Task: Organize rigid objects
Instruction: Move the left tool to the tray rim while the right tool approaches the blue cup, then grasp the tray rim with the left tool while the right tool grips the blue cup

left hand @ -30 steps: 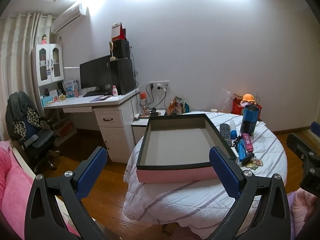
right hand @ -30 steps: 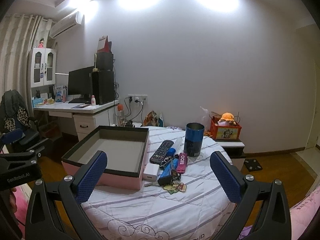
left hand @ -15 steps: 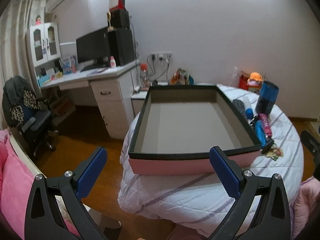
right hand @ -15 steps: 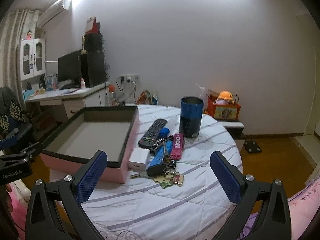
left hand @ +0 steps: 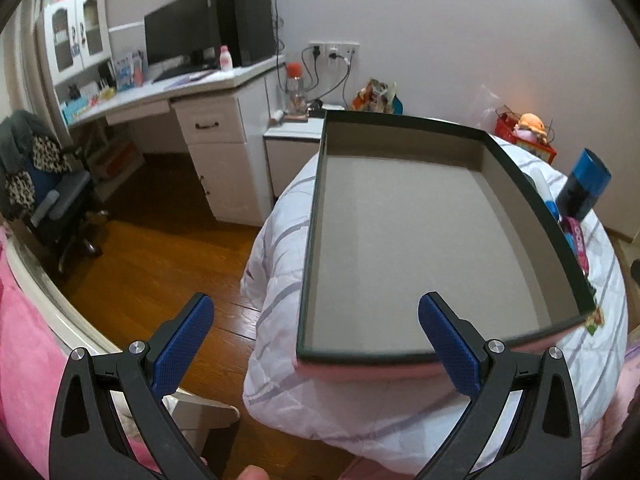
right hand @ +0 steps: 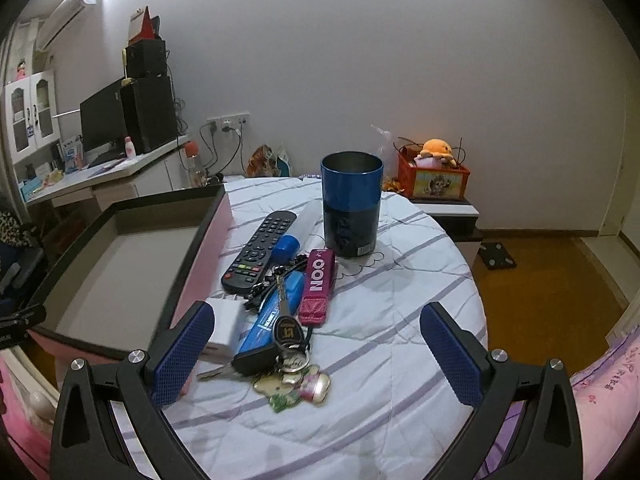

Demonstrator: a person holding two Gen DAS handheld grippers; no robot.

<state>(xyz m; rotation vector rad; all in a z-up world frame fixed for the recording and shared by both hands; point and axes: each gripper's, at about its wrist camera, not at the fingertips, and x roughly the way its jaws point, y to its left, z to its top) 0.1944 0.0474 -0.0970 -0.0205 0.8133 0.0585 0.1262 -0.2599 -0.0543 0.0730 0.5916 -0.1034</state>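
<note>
An empty pink box with a dark rim (left hand: 532, 204) (right hand: 52, 252) lies on the round table's left half. Beside it lie a black remote (right hand: 260, 250), a blue tube (right hand: 272, 320), a pink case (right hand: 318, 286), a white charger (right hand: 224, 326) and a key bunch (right hand: 288, 356). A blue cup (right hand: 351, 204) (left hand: 584, 190) stands upright behind them. My left gripper (left hand: 316, 340) hangs open over the box's near left corner. My right gripper (right hand: 316, 344) is open just above the keys, holding nothing.
The table wears a white striped cloth (right hand: 392, 320). A white desk (left hand: 216, 120) with a monitor and an office chair (left hand: 52, 204) stand to the left, over wooden floor. A red box with a plush toy (right hand: 432, 172) sits behind the table. Pink bedding (left hand: 24, 360) lies near me.
Both grippers have moved forward and tilted down toward the table; the box and the small items now look larger and closer. Both stay open.
</note>
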